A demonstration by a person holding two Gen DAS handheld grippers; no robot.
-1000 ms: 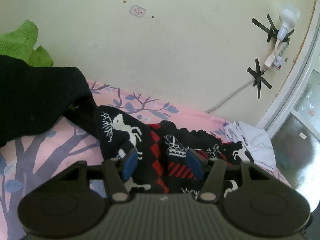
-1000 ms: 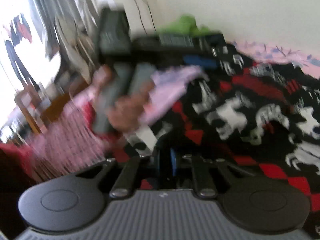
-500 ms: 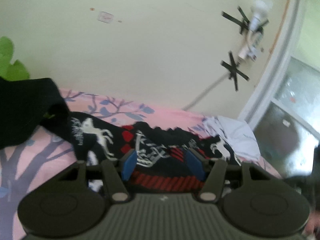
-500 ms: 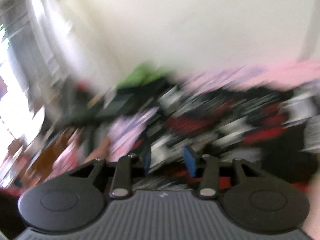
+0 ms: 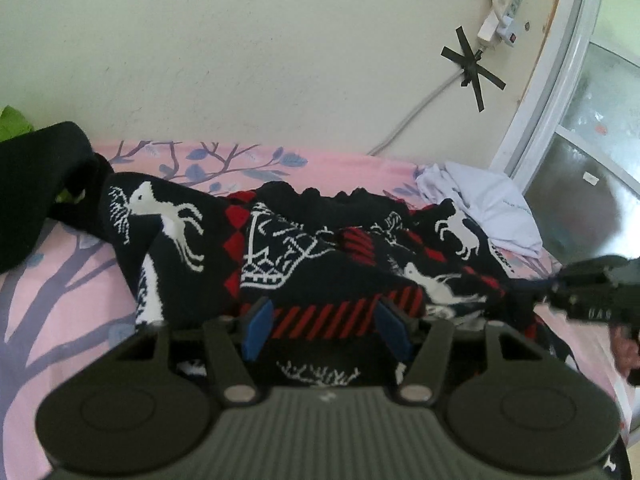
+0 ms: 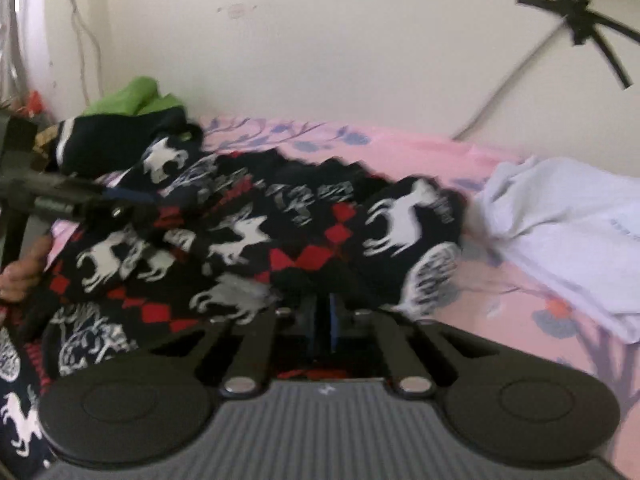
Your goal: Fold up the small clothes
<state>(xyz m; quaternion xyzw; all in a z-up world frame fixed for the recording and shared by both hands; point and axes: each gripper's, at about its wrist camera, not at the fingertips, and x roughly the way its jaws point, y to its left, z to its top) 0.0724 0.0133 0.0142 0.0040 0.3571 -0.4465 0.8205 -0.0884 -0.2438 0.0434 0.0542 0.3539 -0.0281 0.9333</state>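
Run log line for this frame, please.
left gripper: open over sweater hem | right gripper: shut on sweater | bed

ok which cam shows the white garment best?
Right wrist: the white garment fills the right side, crumpled on the pink sheet, fully visible. Left wrist shows it smaller, far right, lower edge behind the patterned sweater.
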